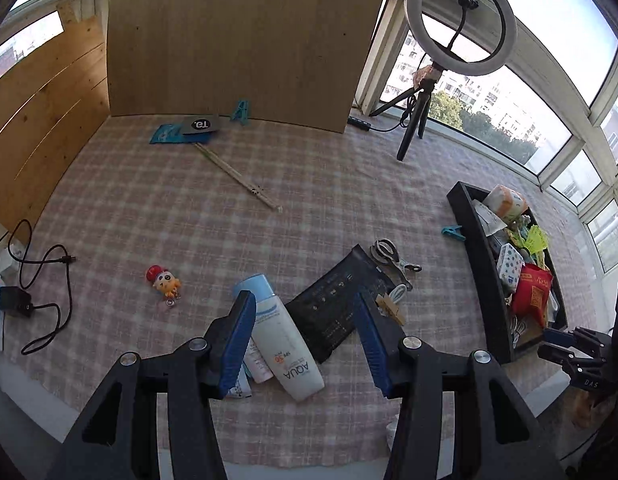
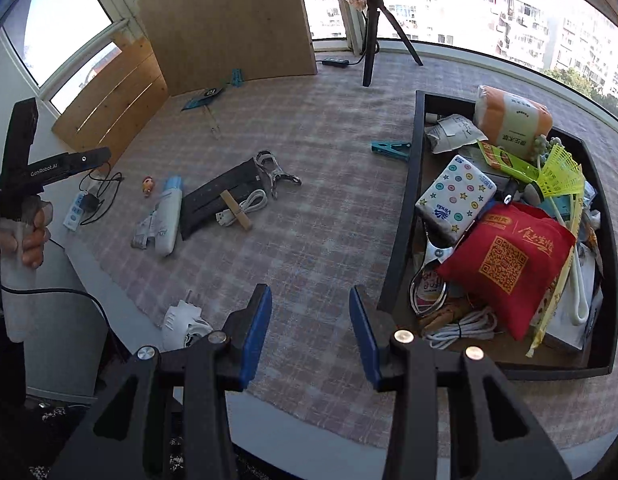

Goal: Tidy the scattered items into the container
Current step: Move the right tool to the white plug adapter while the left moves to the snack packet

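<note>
My left gripper (image 1: 303,294) is open and hangs over a white and blue AQUA bottle (image 1: 287,344) that lies on the checked cloth; its pads touch nothing. A black pouch (image 1: 333,308) leans against the bottle, with a wooden clothespin (image 1: 391,310), a white cable (image 1: 399,292) and metal scissors (image 1: 389,256) on or by it. A small toy figure (image 1: 165,282) lies to the left. My right gripper (image 2: 309,292) is open and empty over bare cloth, just left of the black tray (image 2: 405,200), which holds a red bag (image 2: 513,260), a tissue pack (image 2: 455,196) and several other items.
A teal clip (image 2: 391,150) lies beside the tray. Chopsticks (image 1: 237,174), a blue packet (image 1: 169,135) and another teal clip (image 1: 240,112) lie near the wooden board (image 1: 237,40). A ring light tripod (image 1: 413,120) stands at the back. A power strip and charger (image 1: 13,300) sit at the left edge.
</note>
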The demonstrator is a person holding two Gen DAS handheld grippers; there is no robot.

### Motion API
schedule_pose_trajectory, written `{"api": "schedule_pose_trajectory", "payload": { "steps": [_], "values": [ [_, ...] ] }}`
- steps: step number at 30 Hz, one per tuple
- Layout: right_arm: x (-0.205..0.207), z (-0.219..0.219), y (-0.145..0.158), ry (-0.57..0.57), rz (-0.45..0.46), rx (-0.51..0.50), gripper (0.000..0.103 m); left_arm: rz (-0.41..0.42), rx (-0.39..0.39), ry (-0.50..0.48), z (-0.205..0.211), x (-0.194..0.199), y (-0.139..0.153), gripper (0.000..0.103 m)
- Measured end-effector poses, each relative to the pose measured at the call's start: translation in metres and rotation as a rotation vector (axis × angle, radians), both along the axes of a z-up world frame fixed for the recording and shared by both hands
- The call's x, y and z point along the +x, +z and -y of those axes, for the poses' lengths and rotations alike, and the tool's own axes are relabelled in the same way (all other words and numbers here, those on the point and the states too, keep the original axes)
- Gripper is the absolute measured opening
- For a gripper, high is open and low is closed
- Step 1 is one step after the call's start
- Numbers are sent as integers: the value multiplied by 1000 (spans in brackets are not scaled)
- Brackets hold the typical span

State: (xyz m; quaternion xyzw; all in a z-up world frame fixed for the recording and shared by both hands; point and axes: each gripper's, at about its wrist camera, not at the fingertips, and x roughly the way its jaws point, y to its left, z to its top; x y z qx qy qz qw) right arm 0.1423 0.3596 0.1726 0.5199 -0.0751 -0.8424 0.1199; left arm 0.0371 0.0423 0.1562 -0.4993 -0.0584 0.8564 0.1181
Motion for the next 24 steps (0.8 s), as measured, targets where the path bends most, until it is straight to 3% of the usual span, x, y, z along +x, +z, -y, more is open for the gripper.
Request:
{"api": "schedule_pose_trajectory", "payload": {
  "steps": [8, 20, 24],
  "values": [
    [25, 58, -26, 122, 51, -55, 40, 88, 12, 63, 26, 22, -50, 49],
    [41, 125, -68, 258, 119, -125, 40, 160, -40, 75, 52, 34, -105, 47],
    [35, 137, -75, 272, 133, -131, 40, 170, -95, 89, 56, 32, -118, 49]
  ]
}}
